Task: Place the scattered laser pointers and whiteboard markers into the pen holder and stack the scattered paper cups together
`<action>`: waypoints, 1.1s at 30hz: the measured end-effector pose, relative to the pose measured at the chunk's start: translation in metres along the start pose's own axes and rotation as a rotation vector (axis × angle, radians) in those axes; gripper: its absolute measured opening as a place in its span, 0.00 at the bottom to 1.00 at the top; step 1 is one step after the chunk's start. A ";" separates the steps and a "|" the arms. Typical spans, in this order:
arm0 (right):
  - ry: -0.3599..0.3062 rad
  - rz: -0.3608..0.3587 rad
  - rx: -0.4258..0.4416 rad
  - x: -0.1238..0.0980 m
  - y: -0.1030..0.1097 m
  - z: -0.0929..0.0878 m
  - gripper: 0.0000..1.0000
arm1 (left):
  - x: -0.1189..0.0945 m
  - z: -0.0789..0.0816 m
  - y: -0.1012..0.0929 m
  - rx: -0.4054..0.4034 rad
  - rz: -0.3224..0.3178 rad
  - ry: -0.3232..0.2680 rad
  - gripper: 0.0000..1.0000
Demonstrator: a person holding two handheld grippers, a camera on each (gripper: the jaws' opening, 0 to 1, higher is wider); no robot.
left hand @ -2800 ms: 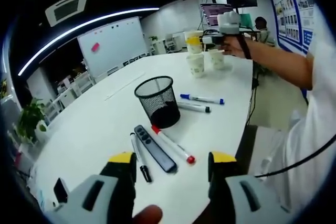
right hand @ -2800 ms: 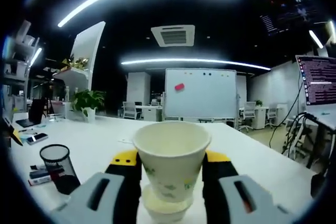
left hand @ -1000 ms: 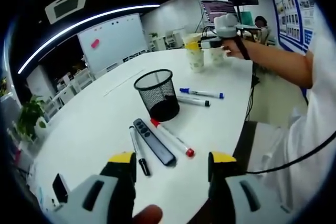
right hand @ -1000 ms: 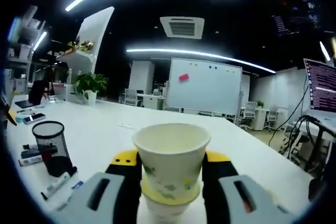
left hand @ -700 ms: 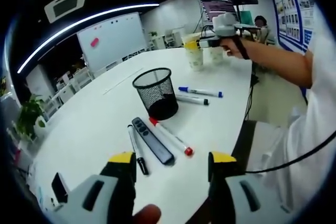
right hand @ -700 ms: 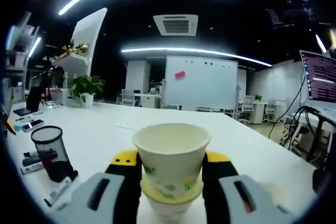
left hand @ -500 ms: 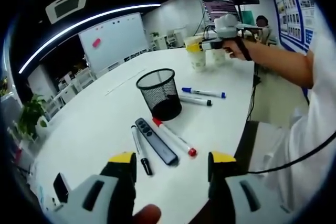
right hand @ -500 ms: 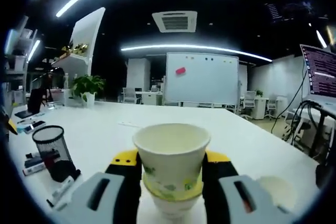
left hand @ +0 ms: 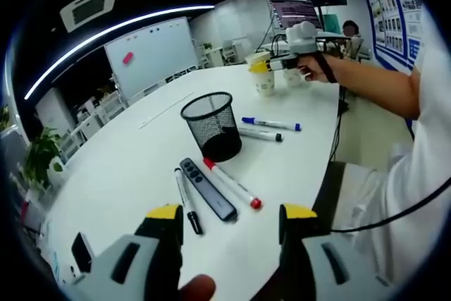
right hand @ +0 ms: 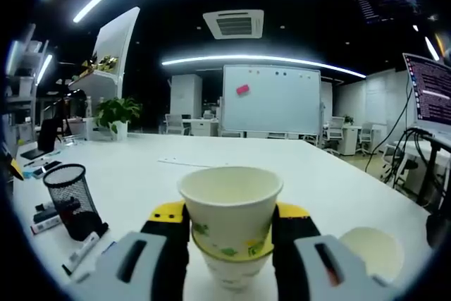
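The right hand-held gripper (right hand: 230, 234) is closed on a paper cup (right hand: 230, 206), its yellow-tipped jaws pressing the cup's two sides just under the rim; that cup sits nested in a second cup (right hand: 232, 267) directly below the jaws, so the grip seems meant to seat one into the other or lift the pair as a stack; a third cup (right hand: 371, 252) stands apart on the tabletop (right hand: 338, 195), to the right of this gripper's jaws, and is probably the next one to join.

In the left gripper view the left hand-held gripper (left hand: 229, 227) has its jaws parted wide with nothing between them, held low over the near edge of the tabletop (left hand: 127, 167); likely waiting its turn for the pens. Ahead of its jaws lie a black marker (left hand: 184, 201), a dark laser pointer (left hand: 206, 188) and a red-capped marker (left hand: 232, 183), close together and roughly parallel; just beyond them stands the black mesh pen holder (left hand: 212, 125), upright; I cannot tell whether anything is in it. To the right of the holder lie a blue-capped marker (left hand: 271, 124) and a black-capped marker (left hand: 259, 133), side by side. Far ahead and to the right, the right hand-held gripper (left hand: 276, 64) appears with the stacked cups (left hand: 262, 75) in its jaws, a further cup (left hand: 293, 76) just past them.
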State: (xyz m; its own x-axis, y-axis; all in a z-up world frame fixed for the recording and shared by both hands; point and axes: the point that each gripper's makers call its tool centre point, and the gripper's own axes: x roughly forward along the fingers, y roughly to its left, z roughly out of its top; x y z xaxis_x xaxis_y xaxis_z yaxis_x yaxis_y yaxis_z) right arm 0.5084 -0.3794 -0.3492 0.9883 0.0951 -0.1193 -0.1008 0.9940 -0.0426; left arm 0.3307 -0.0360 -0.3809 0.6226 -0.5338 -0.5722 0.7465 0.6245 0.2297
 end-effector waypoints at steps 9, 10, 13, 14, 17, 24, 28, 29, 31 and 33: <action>0.009 0.007 -0.013 0.000 -0.001 -0.002 0.49 | 0.001 0.001 -0.002 0.002 -0.007 -0.004 0.56; 0.009 0.002 -0.015 0.000 -0.001 -0.001 0.49 | 0.001 0.000 -0.002 0.000 -0.007 -0.003 0.56; 0.005 0.006 -0.009 -0.001 -0.003 -0.001 0.52 | 0.001 0.000 -0.002 0.000 -0.007 -0.001 0.56; 0.005 0.009 -0.008 0.000 -0.001 -0.001 0.53 | 0.001 -0.001 -0.003 0.000 -0.008 -0.001 0.56; 0.009 0.009 -0.020 0.001 0.000 -0.002 0.53 | 0.001 -0.001 -0.004 0.003 -0.010 0.000 0.56; 0.010 0.004 -0.032 0.001 -0.002 -0.002 0.55 | -0.001 -0.002 -0.001 -0.002 -0.001 0.001 0.55; 0.000 -0.006 -0.037 0.000 -0.003 0.003 0.55 | -0.001 -0.003 0.001 -0.002 0.005 0.004 0.55; -0.001 -0.005 -0.036 -0.001 -0.003 0.004 0.55 | -0.001 -0.003 0.002 -0.002 0.008 0.006 0.55; 0.001 -0.002 -0.040 -0.001 -0.002 0.003 0.56 | -0.001 -0.003 0.002 0.000 0.006 0.005 0.55; 0.002 -0.001 -0.044 -0.001 -0.002 0.004 0.57 | -0.001 -0.002 0.001 0.002 0.004 0.003 0.55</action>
State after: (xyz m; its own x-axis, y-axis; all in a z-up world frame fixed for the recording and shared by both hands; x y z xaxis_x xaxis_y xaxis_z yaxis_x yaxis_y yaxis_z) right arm 0.5079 -0.3813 -0.3450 0.9881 0.0944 -0.1213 -0.1052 0.9907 -0.0861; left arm 0.3302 -0.0336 -0.3812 0.6249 -0.5295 -0.5737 0.7446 0.6252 0.2339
